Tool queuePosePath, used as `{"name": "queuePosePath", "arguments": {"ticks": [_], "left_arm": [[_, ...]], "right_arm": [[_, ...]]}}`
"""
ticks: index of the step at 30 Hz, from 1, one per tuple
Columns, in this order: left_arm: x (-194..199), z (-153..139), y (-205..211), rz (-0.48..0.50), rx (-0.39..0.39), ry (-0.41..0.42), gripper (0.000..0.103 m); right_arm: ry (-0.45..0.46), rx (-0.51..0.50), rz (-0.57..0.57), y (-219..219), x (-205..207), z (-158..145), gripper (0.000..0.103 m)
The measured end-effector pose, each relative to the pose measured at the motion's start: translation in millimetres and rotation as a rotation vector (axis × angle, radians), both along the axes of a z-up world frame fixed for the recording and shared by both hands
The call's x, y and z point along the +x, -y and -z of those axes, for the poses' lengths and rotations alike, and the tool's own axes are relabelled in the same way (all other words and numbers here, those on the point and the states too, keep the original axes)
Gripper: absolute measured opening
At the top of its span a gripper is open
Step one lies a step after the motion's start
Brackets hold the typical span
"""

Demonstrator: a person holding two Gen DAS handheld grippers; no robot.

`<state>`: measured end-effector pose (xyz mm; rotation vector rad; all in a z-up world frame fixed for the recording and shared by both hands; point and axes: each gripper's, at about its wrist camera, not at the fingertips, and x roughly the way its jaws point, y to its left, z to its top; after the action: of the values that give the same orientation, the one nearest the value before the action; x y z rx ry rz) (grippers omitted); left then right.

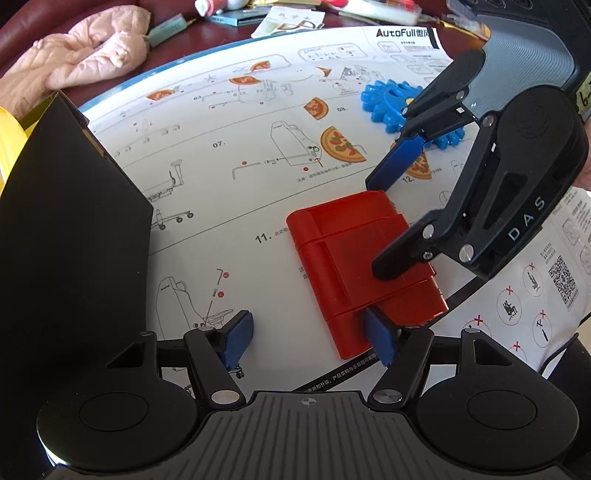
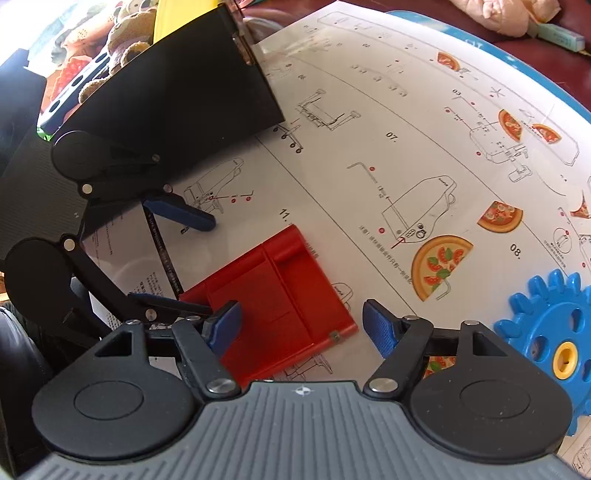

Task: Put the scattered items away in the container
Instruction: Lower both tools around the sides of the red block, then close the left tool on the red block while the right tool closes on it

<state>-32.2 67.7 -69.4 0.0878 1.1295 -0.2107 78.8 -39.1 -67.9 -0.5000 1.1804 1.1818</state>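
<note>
Between both open grippers [image 2: 301,326] lies the red block [image 2: 273,299], edges exposed.

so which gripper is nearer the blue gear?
Right. The right gripper hovers over the red block's edge, with the blue gear just beside it. The left gripper is at the block's far end.

A home living space: dark red leather sofa [image 1: 55,26], pink quilted jacket [image 1: 85,59], teddy bear [image 2: 125,26], cluttered papers.

Red holder [image 1: 354,266], blue gear [image 2: 554,339], black box [image 1: 70,206], pizza-printed white sheet [image 1: 229,155]
</note>
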Motion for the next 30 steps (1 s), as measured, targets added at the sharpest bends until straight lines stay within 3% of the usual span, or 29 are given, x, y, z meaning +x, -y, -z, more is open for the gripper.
{"name": "queuePosePath", "arguments": {"ticks": [4, 6, 9, 10, 12, 13, 14, 15, 23, 30], "left_arm": [[-2, 0, 1, 0.006, 0.014, 0.010, 0.071], [-2, 0, 0, -0.013, 0.023, 0.005, 0.080], [-3, 0, -2, -0.029, 0.011, -0.008, 0.077], [-4, -1, -1, -0.022, 0.003, -0.010, 0.073], [-7, -5, 3, 0.004, -0.030, -0.016, 0.044], [-9, -6, 6, 0.019, -0.045, -0.017, 0.034], [-11, -7, 9, 0.032, -0.057, -0.017, 0.017], [-14, -7, 13, 0.040, -0.048, -0.010, 0.014], [-35, -7, 18, 0.101, -0.001, 0.037, 0.012], [-36, -8, 19, 0.181, 0.023, 0.053, 0.012]], "right_arm": [[0.029, -0.021, -0.034, -3, -9, -4, 0.077], [0.042, -0.018, -0.029, 0, -10, -8, 0.073], [0.052, -0.024, -0.019, 6, -14, -14, 0.068], [0.056, -0.028, -0.020, 8, -17, -15, 0.068], [0.064, -0.037, -0.020, 12, -22, -16, 0.068], [0.067, -0.039, -0.020, 13, -25, -16, 0.068], [0.072, -0.041, -0.018, 16, -28, -17, 0.068], [0.074, -0.042, -0.016, 18, -31, -18, 0.068], [0.089, -0.032, 0.002, 28, -55, -21, 0.067], [0.070, -0.008, 0.055, 20, -48, -18, 0.068]]}}
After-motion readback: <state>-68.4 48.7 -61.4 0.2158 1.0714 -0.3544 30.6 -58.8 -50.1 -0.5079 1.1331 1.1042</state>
